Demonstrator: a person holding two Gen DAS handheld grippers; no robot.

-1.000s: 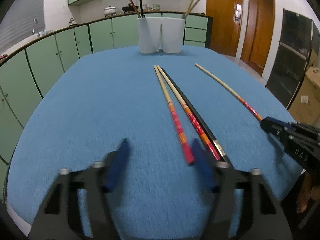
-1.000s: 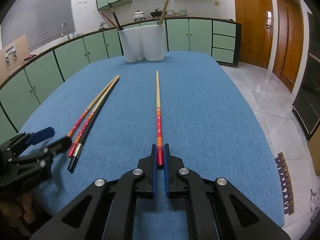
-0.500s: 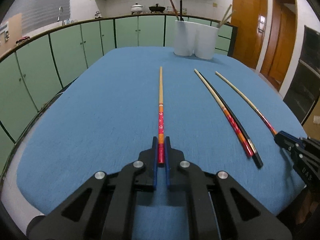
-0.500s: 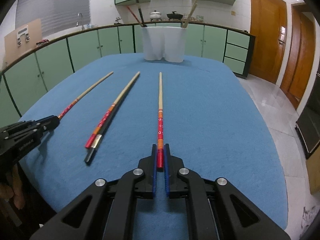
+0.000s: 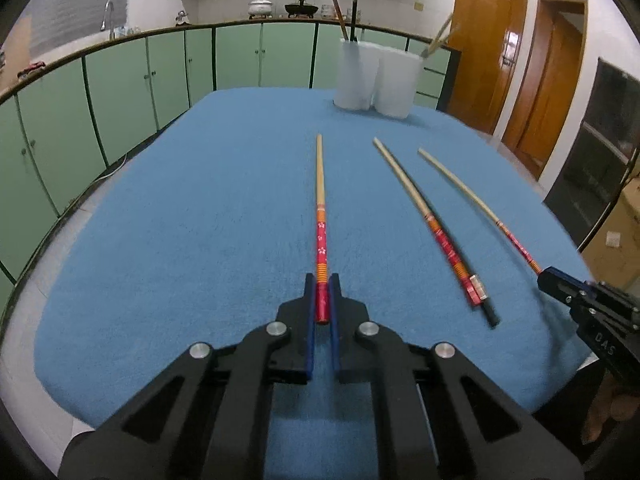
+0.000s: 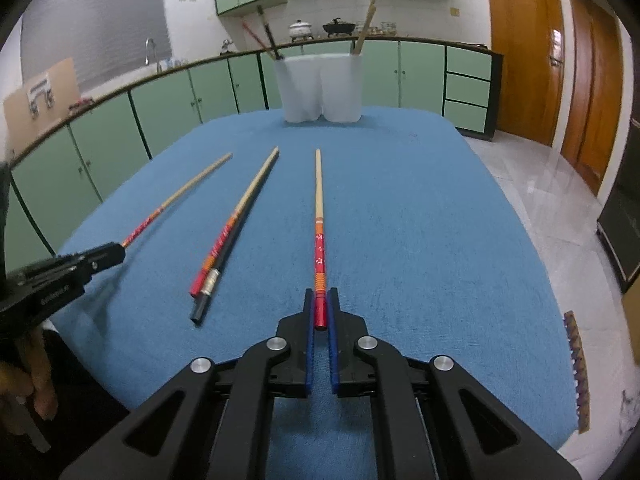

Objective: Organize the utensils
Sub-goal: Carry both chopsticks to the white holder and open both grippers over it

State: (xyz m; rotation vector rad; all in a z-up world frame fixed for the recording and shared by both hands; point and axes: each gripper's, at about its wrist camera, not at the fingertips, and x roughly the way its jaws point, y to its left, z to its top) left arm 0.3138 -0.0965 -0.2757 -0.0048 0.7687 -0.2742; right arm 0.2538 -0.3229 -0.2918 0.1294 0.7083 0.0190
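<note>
My left gripper (image 5: 322, 280) is shut on the red end of a red-and-bamboo chopstick (image 5: 320, 208) that points toward the white holders (image 5: 376, 78). My right gripper (image 6: 320, 296) is shut on the red end of another such chopstick (image 6: 318, 216). Between them on the blue cloth lie a red-and-bamboo chopstick (image 5: 424, 212) and a black one (image 5: 486, 308), side by side; they also show in the right wrist view (image 6: 240, 216). The right gripper shows at the right edge of the left wrist view (image 5: 560, 284), the left gripper at the left of the right wrist view (image 6: 100, 256).
Two white holders (image 6: 322, 88) stand at the table's far end with a few chopsticks upright in them. The blue-covered table (image 6: 420, 220) has edges to left and right. Green cabinets run behind; wooden doors (image 6: 524, 52) stand at the right.
My left gripper went from open beside the chopsticks to shut on one chopstick's red end and drew it off to the left. My right gripper has stayed shut on its chopstick.
</note>
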